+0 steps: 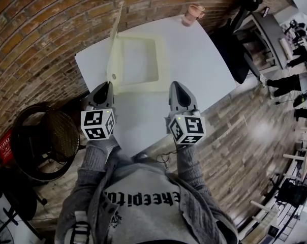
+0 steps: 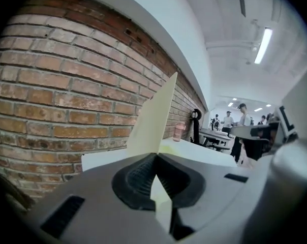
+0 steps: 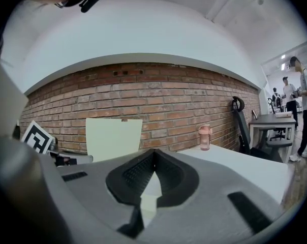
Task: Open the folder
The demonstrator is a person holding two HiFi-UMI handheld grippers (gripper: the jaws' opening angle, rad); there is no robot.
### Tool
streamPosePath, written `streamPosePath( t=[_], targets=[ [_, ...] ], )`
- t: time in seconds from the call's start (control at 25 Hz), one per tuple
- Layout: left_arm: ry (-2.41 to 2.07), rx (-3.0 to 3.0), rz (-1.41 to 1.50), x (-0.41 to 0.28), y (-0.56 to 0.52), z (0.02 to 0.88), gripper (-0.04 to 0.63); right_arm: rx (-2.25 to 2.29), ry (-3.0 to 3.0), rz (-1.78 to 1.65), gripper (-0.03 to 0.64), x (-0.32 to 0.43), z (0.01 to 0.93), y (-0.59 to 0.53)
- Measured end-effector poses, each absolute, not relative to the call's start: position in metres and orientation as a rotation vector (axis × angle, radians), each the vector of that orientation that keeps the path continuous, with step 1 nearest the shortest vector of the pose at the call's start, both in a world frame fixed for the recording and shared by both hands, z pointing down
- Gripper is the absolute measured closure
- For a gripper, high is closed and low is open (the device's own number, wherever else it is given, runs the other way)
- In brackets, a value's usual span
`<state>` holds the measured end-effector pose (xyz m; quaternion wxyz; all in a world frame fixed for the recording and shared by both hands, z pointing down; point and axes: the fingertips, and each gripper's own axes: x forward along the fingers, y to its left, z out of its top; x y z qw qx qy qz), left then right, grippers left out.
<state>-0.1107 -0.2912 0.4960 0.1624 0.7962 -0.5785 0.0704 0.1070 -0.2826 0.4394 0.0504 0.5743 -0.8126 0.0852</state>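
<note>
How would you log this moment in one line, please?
left gripper shut on folder cover, cover upright | right gripper shut, empty | folder base on table

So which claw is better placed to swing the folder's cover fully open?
Left. The left claw is shut on the lower edge of the upright cover, so it can probably carry it over. The right claw is shut, seemingly on nothing, to the right of the folder.

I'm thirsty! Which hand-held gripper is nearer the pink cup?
Right. The right hand-held gripper faces the pink cup across the table; the left hand-held gripper is farther, at the folder.
</note>
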Motion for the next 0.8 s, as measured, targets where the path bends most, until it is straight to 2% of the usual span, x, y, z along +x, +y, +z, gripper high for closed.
streamPosePath(
  t=[0.8],
  targets=[
    [-1.820, 1.932, 0.124, -0.186, -0.277, 0.528, 0.586, 1.699, -2.499, 0.238, 0.614, 0.092, 0.435, -0.282]
  ],
)
